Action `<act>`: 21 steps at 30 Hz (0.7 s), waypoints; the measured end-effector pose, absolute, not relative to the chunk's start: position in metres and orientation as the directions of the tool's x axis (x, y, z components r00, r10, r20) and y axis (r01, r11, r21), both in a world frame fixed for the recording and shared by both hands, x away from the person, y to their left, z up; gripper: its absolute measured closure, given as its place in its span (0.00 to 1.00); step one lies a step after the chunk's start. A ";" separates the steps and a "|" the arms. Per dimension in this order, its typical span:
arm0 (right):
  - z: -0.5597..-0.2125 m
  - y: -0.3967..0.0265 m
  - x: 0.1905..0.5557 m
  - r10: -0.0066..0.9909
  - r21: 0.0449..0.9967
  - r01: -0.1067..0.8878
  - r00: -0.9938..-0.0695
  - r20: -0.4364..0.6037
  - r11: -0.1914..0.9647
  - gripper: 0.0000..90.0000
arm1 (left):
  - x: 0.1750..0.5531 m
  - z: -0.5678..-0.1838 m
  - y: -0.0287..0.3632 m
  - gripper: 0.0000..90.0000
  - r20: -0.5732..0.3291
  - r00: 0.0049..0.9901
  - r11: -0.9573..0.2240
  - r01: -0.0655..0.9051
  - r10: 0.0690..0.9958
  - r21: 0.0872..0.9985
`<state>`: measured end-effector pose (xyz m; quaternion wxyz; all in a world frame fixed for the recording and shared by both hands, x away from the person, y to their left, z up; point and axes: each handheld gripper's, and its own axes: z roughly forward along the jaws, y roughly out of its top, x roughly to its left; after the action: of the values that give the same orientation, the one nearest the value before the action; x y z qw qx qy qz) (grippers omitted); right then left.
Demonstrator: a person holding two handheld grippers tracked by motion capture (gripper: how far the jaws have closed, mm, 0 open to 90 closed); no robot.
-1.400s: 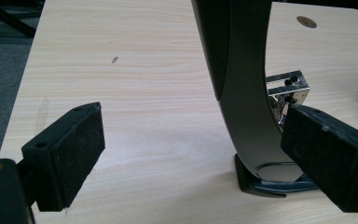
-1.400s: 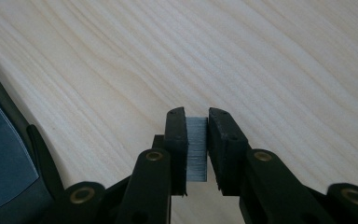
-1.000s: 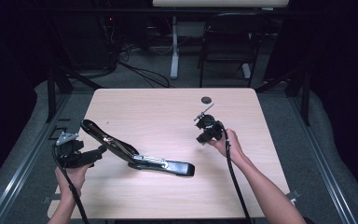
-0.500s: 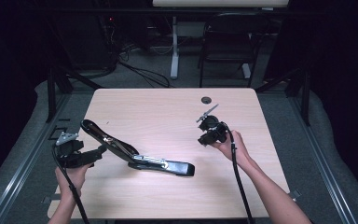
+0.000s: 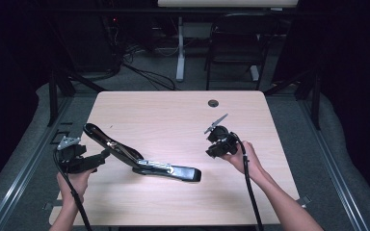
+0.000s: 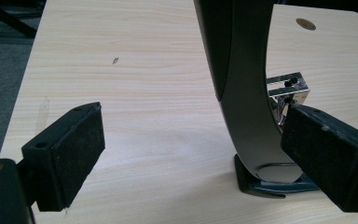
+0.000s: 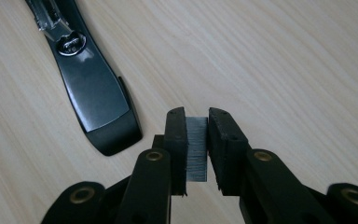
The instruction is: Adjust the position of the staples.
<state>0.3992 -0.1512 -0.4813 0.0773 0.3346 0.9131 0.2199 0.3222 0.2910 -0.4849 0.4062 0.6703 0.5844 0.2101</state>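
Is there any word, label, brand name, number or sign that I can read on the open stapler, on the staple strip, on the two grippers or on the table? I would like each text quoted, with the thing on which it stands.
None: no readable text on the stapler, the staple strip held in the right gripper, the left gripper or the table.

Your grippers [image 5: 79,161] [image 5: 220,143] are black, with brass-coloured pivot screws, foam-faced pads [image 6: 77,151], trailing black cables; forearms bare.

Black chair [image 5: 231,43] behind wooden table [image 5: 173,110]
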 end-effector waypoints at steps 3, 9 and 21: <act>-0.483 -0.152 0.393 0.639 0.443 0.574 -0.770 0.006 0.688 0.87 | 0.322 -0.485 0.291 0.07 -0.193 0.229 0.012 0.614 0.954 0.789; -0.495 -0.154 0.381 0.632 0.410 0.583 -0.775 0.019 0.702 0.87 | 0.322 -0.485 0.290 0.07 -0.194 0.232 0.014 0.607 0.953 0.795; -0.532 -0.149 0.370 0.598 0.316 0.574 -0.801 0.025 0.755 0.87 | 0.322 -0.485 0.289 0.07 -0.181 0.236 0.003 0.603 0.955 0.798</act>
<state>0.3696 -0.1491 -0.5316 0.0387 0.3132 0.9360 0.1559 0.3225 0.2887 -0.4850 0.4074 0.6722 0.5792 0.2162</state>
